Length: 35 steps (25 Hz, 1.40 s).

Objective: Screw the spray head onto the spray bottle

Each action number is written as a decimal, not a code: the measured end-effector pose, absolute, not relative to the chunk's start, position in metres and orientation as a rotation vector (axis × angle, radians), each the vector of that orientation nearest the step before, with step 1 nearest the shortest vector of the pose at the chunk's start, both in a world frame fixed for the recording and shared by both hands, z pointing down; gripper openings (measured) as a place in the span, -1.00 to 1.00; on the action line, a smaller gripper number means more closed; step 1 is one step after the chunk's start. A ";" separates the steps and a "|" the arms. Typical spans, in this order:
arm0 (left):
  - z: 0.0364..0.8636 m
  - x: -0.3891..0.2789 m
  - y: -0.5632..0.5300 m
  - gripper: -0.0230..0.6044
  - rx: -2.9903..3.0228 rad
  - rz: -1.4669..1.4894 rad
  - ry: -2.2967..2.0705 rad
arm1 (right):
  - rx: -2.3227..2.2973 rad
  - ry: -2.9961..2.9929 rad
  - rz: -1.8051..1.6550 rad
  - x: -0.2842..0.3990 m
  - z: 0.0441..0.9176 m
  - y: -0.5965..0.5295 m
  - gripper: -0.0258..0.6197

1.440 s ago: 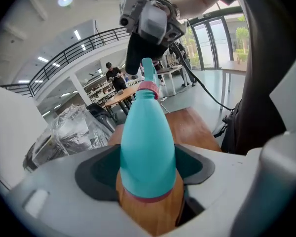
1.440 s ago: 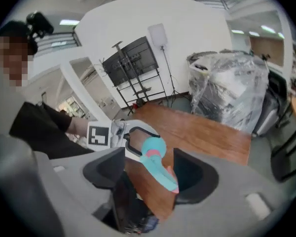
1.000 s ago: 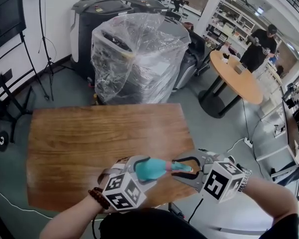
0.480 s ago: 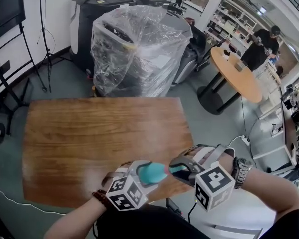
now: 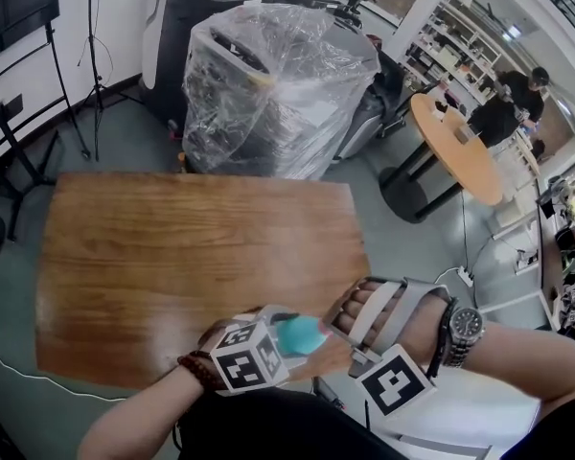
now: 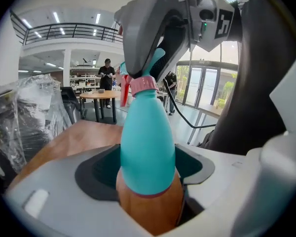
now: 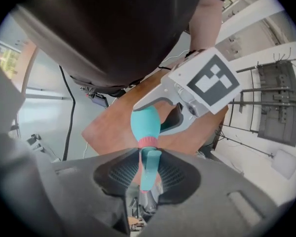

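Head view looks steeply down at two hand-held grippers meeting close to the person's body, above the near edge of a wooden table (image 5: pixel 192 247). Nearest, the left gripper (image 5: pixel 302 341) has its jaws clamped on the body of the teal spray bottle (image 6: pixel 147 147), probably to stop it turning. The bottle hangs in the air rather than resting on the table. From the other side, the right gripper (image 7: pixel 149 177) points down at the bottle's neck. Its jaws have just been closing and pinch the teal spray head (image 7: pixel 149 169) between them, just past the pink collar (image 7: pixel 148 142), a hold suited to twisting. The head sits on the neck, but how far it is threaded cannot be told. Beyond the table stands a plastic-wrapped machine (image 5: pixel 278 84), then a round table (image 5: pixel 455 147) with a person (image 5: pixel 508 108) beside it.
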<state>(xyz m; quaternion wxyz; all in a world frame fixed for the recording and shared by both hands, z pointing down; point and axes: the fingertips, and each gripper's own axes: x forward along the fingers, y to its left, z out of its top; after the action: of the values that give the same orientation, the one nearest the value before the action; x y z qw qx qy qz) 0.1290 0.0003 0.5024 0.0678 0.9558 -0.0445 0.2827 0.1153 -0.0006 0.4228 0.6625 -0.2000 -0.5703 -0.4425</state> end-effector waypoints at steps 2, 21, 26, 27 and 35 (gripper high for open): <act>0.502 0.129 0.000 0.24 2.888 0.864 -0.137 | -0.420 -1.348 -0.920 0.111 0.420 -0.002 -0.60; 0.487 0.122 -0.010 0.22 3.035 0.838 -0.309 | -0.223 -1.700 -0.210 0.116 0.403 -0.006 -0.62; 0.493 0.118 -0.025 0.21 2.994 0.950 -0.464 | 0.253 -1.807 0.420 0.122 0.411 -0.032 -0.63; 0.497 0.117 -0.028 0.21 2.996 0.999 -0.502 | 0.379 -1.800 0.623 0.125 0.415 -0.037 -0.63; 0.507 0.124 -0.031 0.21 2.963 0.929 -0.502 | 0.586 -1.822 1.110 0.125 0.417 -0.041 -0.32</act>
<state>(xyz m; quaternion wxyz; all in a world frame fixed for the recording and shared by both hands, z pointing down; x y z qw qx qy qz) 0.1244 -0.0314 0.5072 -0.0019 0.9419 -0.1597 0.2954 0.1254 -0.0411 0.4167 0.4479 0.2369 -0.7362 0.4486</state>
